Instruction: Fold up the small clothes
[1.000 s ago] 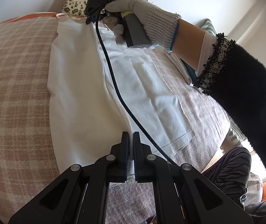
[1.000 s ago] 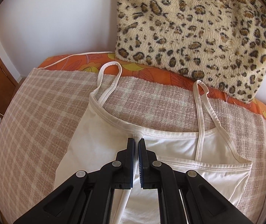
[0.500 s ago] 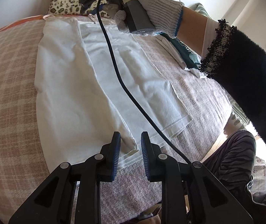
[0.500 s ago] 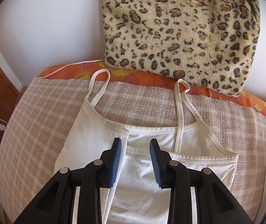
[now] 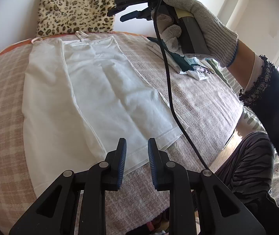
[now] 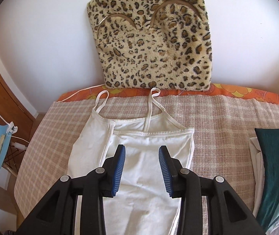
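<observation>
Both my tongs hang empty above the top point(image 5: 100, 90), which lies part-folded on the checked blanket point(image 6: 227, 121). Left tongs point(image 5: 136, 150) stand narrowly apart; right tongs point(image 6: 142, 156) are opening, nothing between.

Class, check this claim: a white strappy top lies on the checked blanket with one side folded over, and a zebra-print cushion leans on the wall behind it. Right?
Not quite. The cushion is leopard-print, as the right wrist view shows. The rest holds: the white strappy top lies on the checked blanket with one side folded over.
</observation>
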The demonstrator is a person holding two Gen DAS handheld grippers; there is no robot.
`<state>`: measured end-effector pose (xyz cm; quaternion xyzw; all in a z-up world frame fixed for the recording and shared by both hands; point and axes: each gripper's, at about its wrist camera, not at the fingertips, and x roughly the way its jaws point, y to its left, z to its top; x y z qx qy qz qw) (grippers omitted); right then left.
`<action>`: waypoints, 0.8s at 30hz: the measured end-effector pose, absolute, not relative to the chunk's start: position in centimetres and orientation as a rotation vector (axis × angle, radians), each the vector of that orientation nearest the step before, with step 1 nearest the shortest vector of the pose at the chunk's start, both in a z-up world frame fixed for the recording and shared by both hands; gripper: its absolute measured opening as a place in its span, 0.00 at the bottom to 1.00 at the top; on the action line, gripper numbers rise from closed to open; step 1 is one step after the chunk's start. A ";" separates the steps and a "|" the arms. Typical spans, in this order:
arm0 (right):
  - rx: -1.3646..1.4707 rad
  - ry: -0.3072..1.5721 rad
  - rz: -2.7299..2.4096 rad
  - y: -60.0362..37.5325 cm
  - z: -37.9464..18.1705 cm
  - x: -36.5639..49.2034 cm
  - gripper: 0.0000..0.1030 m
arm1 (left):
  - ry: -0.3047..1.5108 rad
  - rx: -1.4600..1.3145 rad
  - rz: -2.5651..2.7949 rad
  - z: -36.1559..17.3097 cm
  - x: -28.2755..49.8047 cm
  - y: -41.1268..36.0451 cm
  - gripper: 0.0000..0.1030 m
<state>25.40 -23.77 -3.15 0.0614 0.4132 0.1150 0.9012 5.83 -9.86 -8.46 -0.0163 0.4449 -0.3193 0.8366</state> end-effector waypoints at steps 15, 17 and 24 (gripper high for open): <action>0.220 0.828 0.218 -31.7 -6.0 22.0 0.47 | 0.882 0.121 -0.703 -9.0 4.1 -15.9 0.29; 0.242 0.812 0.227 -32.6 -5.8 21.8 0.53 | 0.885 0.141 -0.711 -9.2 4.0 -17.0 0.29; 0.282 0.809 0.226 -35.1 -6.4 21.9 0.54 | 0.883 0.193 -0.740 -9.8 4.4 -20.3 0.29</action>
